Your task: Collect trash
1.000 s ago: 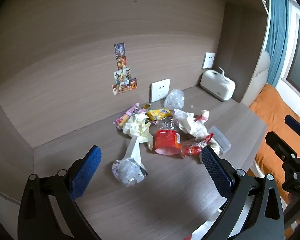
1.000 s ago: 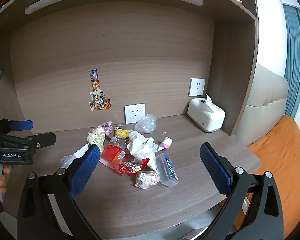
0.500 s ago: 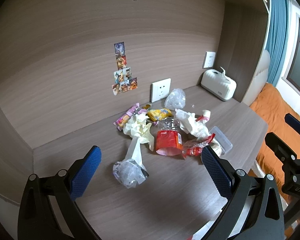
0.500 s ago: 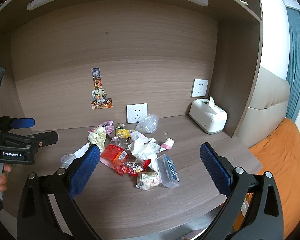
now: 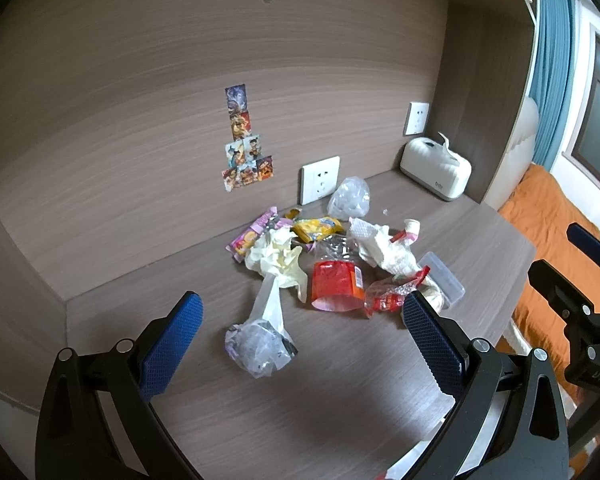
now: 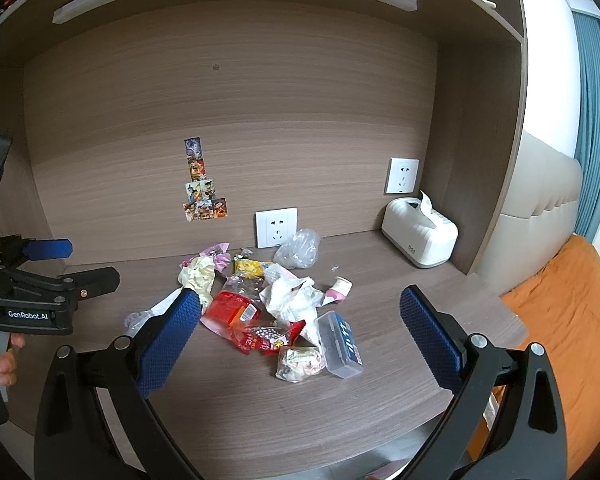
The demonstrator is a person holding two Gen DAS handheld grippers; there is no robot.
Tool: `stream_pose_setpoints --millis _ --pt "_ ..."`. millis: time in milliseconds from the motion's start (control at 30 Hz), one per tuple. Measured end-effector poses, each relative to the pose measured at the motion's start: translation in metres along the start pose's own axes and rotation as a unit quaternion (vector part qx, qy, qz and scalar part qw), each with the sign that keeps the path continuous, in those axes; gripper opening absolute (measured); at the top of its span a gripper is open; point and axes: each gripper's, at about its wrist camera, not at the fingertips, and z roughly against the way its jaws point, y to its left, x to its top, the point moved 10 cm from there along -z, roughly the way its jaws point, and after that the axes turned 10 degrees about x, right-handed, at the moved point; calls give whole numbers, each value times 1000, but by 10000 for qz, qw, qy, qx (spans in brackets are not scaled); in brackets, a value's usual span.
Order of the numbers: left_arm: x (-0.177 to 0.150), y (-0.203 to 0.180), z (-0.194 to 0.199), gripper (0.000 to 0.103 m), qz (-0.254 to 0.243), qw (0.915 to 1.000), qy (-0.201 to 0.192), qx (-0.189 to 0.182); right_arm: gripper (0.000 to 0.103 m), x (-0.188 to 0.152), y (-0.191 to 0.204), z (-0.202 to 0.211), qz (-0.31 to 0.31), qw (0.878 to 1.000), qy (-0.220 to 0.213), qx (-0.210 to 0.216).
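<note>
We hold both claws above the brown wood-grain desk point(image 6: 380, 400), and neither has taken anything: the left gripper point(image 5: 300, 332) stands spread wide with nothing between its blue pads, and the right gripper point(image 6: 300, 324) is just as wide and just as empty. The trash lies in a loose heap near the middle of the desk, in front of the white wall socket point(image 6: 276, 227). Nearest our left claw is a crumpled clear plastic bag point(image 5: 260, 346); we judge it featherlight, soft and slippery, best pinched at its bunched knot. The red foil snack packet point(image 5: 334, 286) should crush flat, so we would grip an edge. The clear rigid plastic box with a blue label point(image 6: 340, 344) is stiff and smooth; we would take it across its narrow sides. The white crumpled tissue point(image 6: 294, 300) will compress anywhere.
</note>
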Motion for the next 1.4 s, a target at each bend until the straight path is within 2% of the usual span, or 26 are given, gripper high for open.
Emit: stream_pose_setpoints --millis 700,1133,1400 --pt "0 -1 -3 98 -4 10000 9 -22 100 0 0 -5 -25 10000 28 7" --pt "-9 13 -22 98 1 9998 147 -98 100 -5 6 -22 -85 9997 193 74" --pt "-18 23 -47 98 -282 9995 -24 -124 100 -12 9 -46 -57 9997 227 1"
